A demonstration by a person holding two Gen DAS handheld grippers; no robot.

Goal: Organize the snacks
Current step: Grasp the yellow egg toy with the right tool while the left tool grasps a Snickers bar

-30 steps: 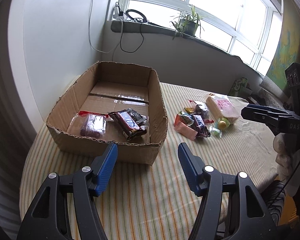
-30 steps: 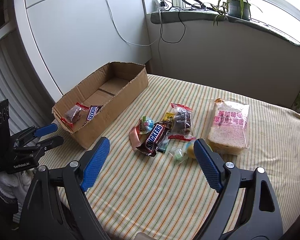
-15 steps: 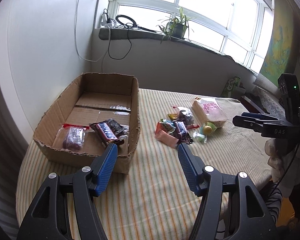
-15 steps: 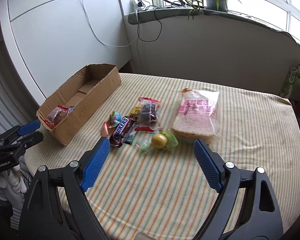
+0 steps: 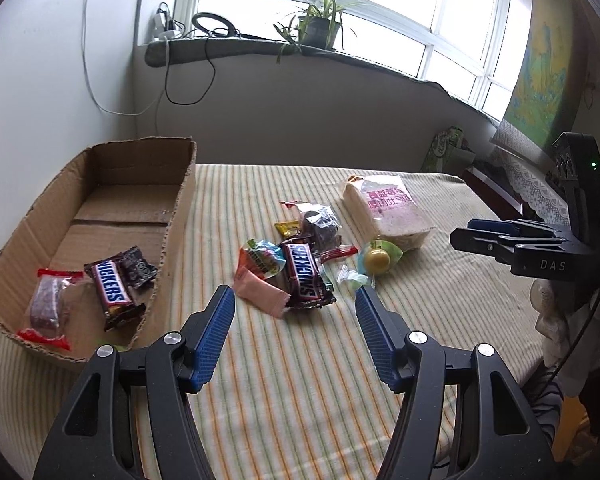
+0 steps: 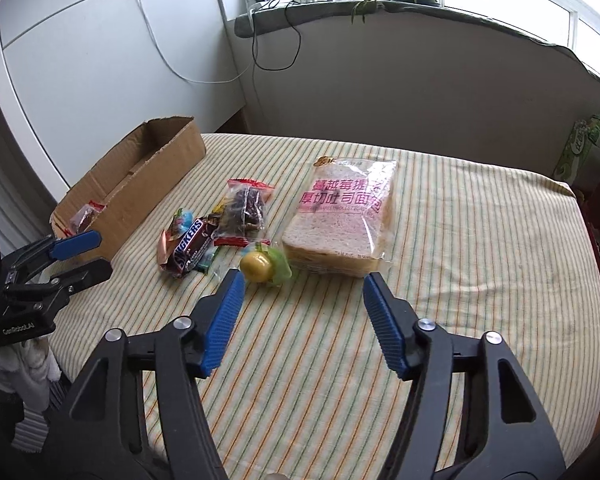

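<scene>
Both hand-held grippers (image 5: 294, 300) (image 6: 302, 280) hang open and empty, right just narrowed, before snack pile (image 5: 304, 274).

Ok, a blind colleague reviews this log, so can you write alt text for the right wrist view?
The open right gripper, empty, its jaws having just been closing, faces a bagged bread loaf and a yellow ball candy on a striped tablecloth. Left: Snickers bar, cardboard box, left gripper.

In the right wrist view the brown cardboard box (image 6: 140, 184) wall hides most of its contents. The small green wrapper (image 6: 207, 258) under the brown Snickers bar (image 6: 186, 246) is unreadable.
</scene>
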